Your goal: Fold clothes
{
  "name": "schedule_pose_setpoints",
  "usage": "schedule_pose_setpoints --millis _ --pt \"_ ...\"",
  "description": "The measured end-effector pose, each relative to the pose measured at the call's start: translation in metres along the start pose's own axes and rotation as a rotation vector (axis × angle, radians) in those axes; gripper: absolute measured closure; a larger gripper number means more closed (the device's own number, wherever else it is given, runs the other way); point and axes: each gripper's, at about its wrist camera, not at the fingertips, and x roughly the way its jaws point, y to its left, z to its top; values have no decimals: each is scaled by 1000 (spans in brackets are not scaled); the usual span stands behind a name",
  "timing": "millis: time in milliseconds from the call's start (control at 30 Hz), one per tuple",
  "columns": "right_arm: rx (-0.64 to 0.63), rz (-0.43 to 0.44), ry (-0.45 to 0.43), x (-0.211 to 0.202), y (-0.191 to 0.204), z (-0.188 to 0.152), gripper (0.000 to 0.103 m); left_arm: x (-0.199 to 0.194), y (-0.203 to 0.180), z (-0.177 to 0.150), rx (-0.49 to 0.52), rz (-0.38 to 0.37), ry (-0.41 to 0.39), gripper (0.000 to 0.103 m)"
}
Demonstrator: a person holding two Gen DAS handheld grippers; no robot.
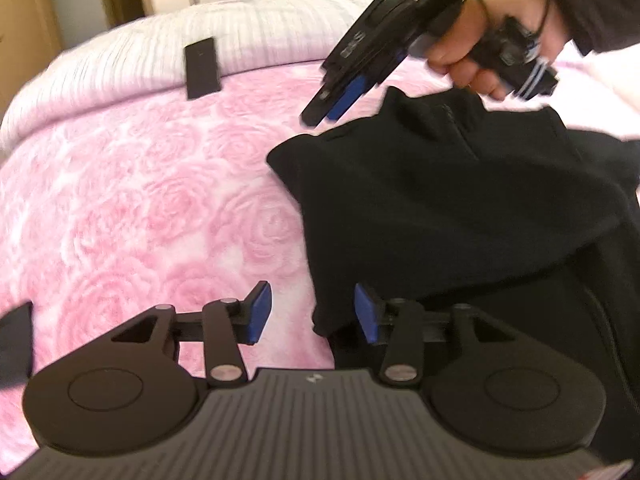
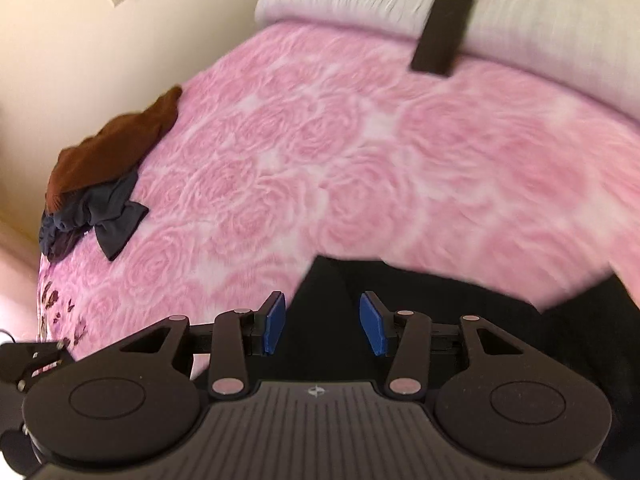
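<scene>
A black zip-neck top [image 1: 460, 208] lies on the pink rose-patterned blanket [image 1: 140, 208], filling the right half of the left wrist view, its collar toward the upper right and one folded edge running diagonally across the cloth. The left gripper [image 1: 313, 317] sits low at the bottom centre of that frame with its blue-padded jaws parted and nothing between them; the right pad lies over the garment's lower left edge, the left pad over bare blanket. In the upper right of the same frame the right hand [image 1: 472, 48] wraps around the handle of the right gripper [image 1: 320, 110], which tilts down and to the left, its tips hanging just above the top's upper left corner. From that angle its fingers look close together, but the right wrist view shows its blue pads [image 2: 374, 328] spread apart and empty, over black fabric at the bottom of the frame. At the left edge of that view a brown garment [image 2: 116, 148] rests on a dark grey one [image 2: 100, 216]. A flat black rectangular object [image 2: 442, 34] lies at the top, straddling the blanket and a white ribbed cover [image 2: 520, 20].
</scene>
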Motion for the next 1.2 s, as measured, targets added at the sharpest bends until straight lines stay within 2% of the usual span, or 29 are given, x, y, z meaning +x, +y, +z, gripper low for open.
schedule_pose_setpoints --millis 100,167,267,400,433,467,533,600,700,867,967,1033,1133,1200 --pt "26 20 125 33 -6 14 58 17 5 -1 -40 -16 34 63" --pt "31 1 204 51 -5 20 89 24 5 -3 -56 -32 53 63" --pt "-13 0 218 62 7 27 90 24 4 -6 -64 -45 66 63" --pt "-65 -55 229 80 17 36 90 22 5 -12 -71 -57 89 62" --pt "-79 -74 234 83 19 36 88 21 7 -10 -75 -56 87 62" --pt "-94 -94 223 80 21 35 81 19 10 -7 -79 -53 80 61" --pt "-118 -126 145 56 28 32 75 16 15 1 -88 -46 61 61" --pt "-114 -143 47 27 35 25 75 14 19 10 -88 -42 35 61" --pt "-40 -148 -44 -9 37 -5 75 23 18 23 -40 -63 24 67" --pt "100 -211 -53 -45 27 -86 75 52 5 34 85 -105 39 67" --pt "212 -264 -20 -56 12 -144 75 74 0 26 132 -77 110 63" --pt "268 -298 9 -62 0 -180 75 79 -3 23 160 -65 118 58" --pt "333 -325 -20 -91 -7 -223 76 75 -11 30 227 -28 132 58" --pt "372 -347 -59 -116 -6 -245 75 66 -16 36 239 8 133 62"
